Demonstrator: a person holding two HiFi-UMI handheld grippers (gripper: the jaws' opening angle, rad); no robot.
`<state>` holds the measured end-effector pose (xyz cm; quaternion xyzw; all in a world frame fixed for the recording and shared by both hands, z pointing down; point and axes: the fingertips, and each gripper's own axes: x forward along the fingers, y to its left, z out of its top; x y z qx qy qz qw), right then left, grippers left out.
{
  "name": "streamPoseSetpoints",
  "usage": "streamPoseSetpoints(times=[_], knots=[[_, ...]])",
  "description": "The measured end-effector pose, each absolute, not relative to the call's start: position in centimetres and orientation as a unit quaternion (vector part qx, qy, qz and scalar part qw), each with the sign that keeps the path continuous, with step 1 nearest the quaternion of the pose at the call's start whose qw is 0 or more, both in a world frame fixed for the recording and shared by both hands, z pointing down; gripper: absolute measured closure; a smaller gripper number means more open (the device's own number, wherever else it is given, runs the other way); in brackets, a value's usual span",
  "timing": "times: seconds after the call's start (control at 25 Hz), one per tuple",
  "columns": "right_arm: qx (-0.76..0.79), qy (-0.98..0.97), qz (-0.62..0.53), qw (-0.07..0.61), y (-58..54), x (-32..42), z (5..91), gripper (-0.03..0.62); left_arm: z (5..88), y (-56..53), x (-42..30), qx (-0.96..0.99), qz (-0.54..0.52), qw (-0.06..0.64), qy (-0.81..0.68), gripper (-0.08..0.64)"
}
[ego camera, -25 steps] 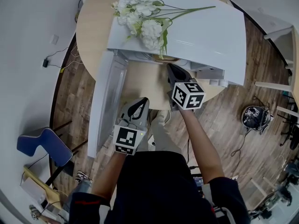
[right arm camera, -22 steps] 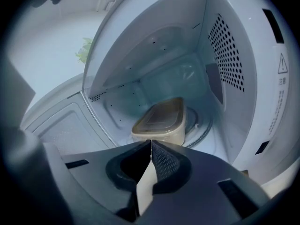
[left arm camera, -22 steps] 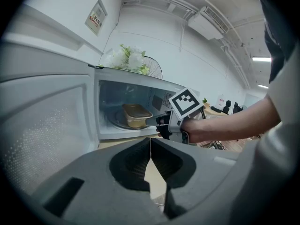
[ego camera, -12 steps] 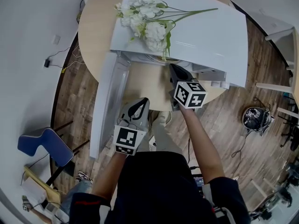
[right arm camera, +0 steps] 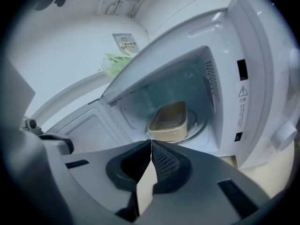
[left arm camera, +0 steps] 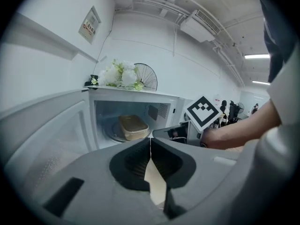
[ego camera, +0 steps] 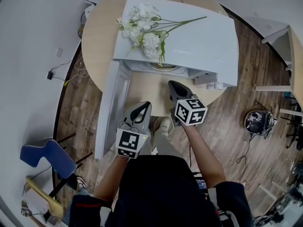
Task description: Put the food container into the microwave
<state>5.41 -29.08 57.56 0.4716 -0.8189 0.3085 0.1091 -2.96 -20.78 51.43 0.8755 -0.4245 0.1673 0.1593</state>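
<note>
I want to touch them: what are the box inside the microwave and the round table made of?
Food container: probably plastic, beige, soft sheen, rounded moulded corners. Round table: pale wood or laminate, matte, evenly tan; grain too faint to tell.

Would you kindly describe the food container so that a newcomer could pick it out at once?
On the round light-wood table stands a white microwave oven with its door swung open and white flowers lying on top. Inside its cavity, on the round glass turntable, sits the tan rectangular lidded food container with rounded corners, the only thing in there.
</note>
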Motion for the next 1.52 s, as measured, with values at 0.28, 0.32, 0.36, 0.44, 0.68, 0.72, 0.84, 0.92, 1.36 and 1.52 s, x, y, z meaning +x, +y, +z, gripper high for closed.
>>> streamPoseSetpoints(times=[0.28, 0.32, 0.36, 0.44, 0.68, 0.72, 0.84, 0.92, 1.36, 1.52], knots=[[0.470, -0.841, 0.239, 0.124, -26.0, 5.6, 51.9, 0.580, 47.1, -20.9, -2.8, 0.888, 0.145, 0.121, -0.419, 0.543], [0.469, -0.845, 0.222, 0.126, -25.8, 5.5, 50.8, 0.580, 46.4, -21.0, -2.8, 0.890, 0.141, 0.114, -0.419, 0.543], [0.468, -0.850, 0.208, 0.127, -25.6, 5.4, 49.8, 0.580, 45.6, -21.0, -2.8, 0.891, 0.137, 0.106, -0.418, 0.543], [0.465, -0.856, 0.188, 0.125, -25.1, 5.2, 48.1, 0.580, 44.3, -21.0, -2.9, 0.893, 0.132, 0.093, -0.419, 0.543], [0.464, -0.865, 0.166, 0.095, -24.1, 5.0, 43.5, 0.580, 40.8, -20.6, -3.1, 0.896, 0.113, 0.067, -0.424, 0.543], [0.464, -0.866, 0.160, 0.093, -24.0, 4.9, 42.8, 0.580, 40.2, -20.7, -3.1, 0.897, 0.110, 0.061, -0.425, 0.543], [0.465, -0.869, 0.148, 0.082, -23.7, 4.9, 41.1, 0.580, 38.2, -21.2, -3.2, 0.897, 0.100, 0.039, -0.428, 0.543], [0.466, -0.869, 0.146, 0.075, -23.5, 5.1, 40.4, 0.580, 37.2, -21.5, -3.1, 0.898, 0.093, 0.025, -0.430, 0.543], [0.470, -0.877, 0.095, 0.028, -24.0, 5.3, 34.0, 0.580, 32.4, -22.8, -3.0, 0.899, 0.071, -0.023, -0.432, 0.541], [0.471, -0.878, 0.083, 0.009, -24.1, 5.6, 32.3, 0.580, 31.6, -23.2, -2.8, 0.896, 0.063, -0.032, -0.438, 0.541]])
